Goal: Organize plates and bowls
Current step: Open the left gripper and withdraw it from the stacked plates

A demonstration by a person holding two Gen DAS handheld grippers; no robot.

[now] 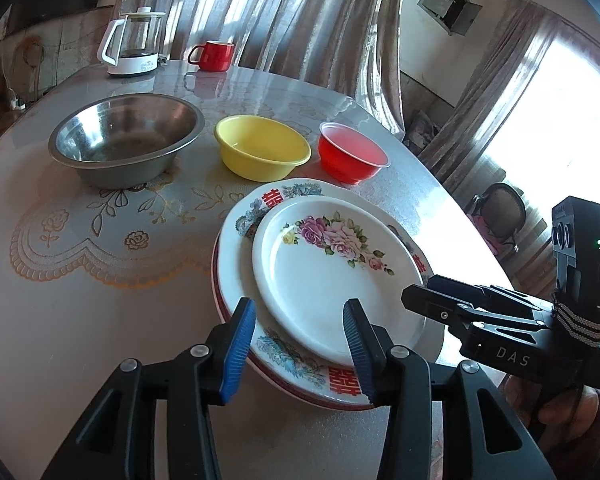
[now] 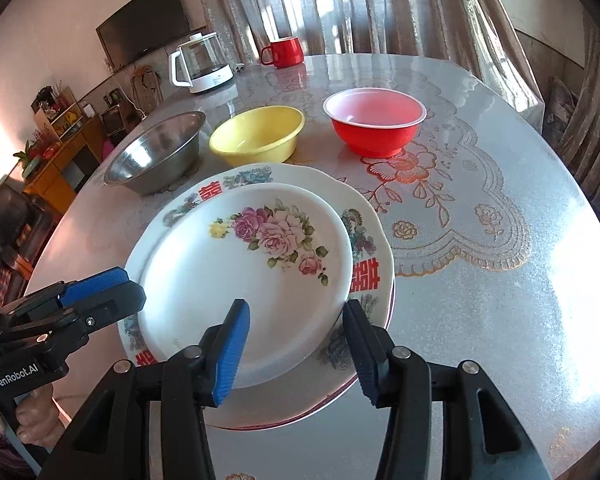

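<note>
Both my claws, left and right, gape wide, empty, over the plates. Risk: a shallow rim pinch slips; top plate skids off.

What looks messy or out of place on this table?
Little stands out. The rose plate sits off-centre on the bigger plate, and the three bowls are unstacked. Nothing looks spilled or broken.

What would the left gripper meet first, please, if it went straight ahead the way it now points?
Most likely the near rim of the small rose plate, which tops the plate stack between the left gripper and the bowls. Its open fingers frame that rim, though the gripper's height above it is hard to judge.
</note>
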